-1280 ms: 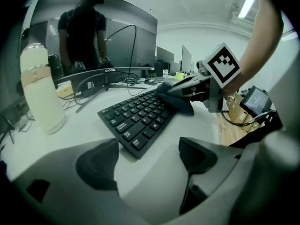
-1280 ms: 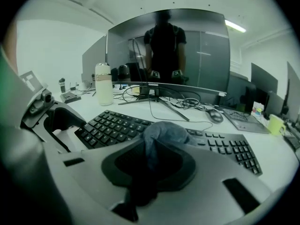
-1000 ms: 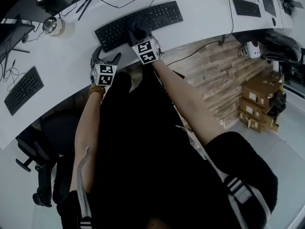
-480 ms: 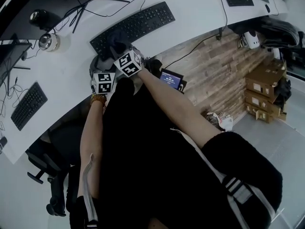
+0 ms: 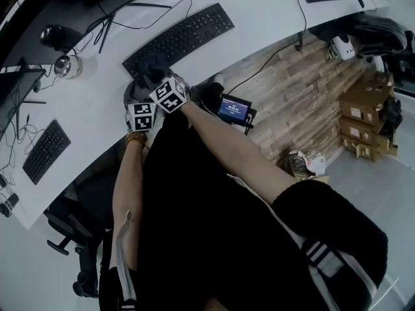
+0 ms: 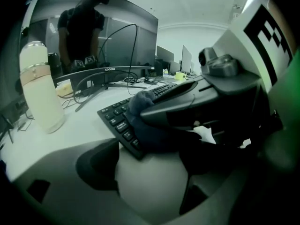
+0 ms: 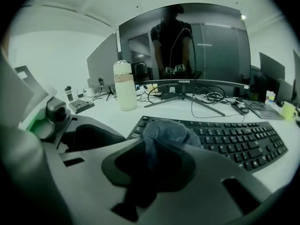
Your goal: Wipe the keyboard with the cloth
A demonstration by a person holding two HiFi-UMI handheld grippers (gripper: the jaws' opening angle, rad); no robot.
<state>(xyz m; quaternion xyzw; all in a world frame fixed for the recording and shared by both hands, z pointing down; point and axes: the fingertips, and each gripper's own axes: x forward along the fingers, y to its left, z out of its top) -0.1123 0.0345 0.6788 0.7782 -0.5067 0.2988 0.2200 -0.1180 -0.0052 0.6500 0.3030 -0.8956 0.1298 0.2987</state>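
A black keyboard (image 5: 181, 34) lies on the white desk (image 5: 97, 109). A dark blue-grey cloth (image 5: 152, 65) is bunched on the keyboard's left end. My right gripper (image 5: 155, 75) is shut on that cloth; in the right gripper view the cloth (image 7: 166, 132) bulges out between the jaws over the keyboard's (image 7: 234, 142) left keys. My left gripper (image 5: 133, 89) rests on the desk just left of the right one, by the keyboard's near left corner. It stands open with only bare desk between its fingers. In the left gripper view the cloth (image 6: 140, 118) and keyboard (image 6: 115, 118) show just ahead.
A white bottle (image 7: 123, 86) stands behind the keyboard's left end, before a curved monitor (image 7: 187, 46) with cables at its foot. A second keyboard (image 5: 47, 151) lies further left on the desk. Under the desk edge sits a small lit screen (image 5: 233, 109).
My right gripper has slid the cloth leftward along the keyboard, from near its middle to its left end. The left gripper has stayed put.
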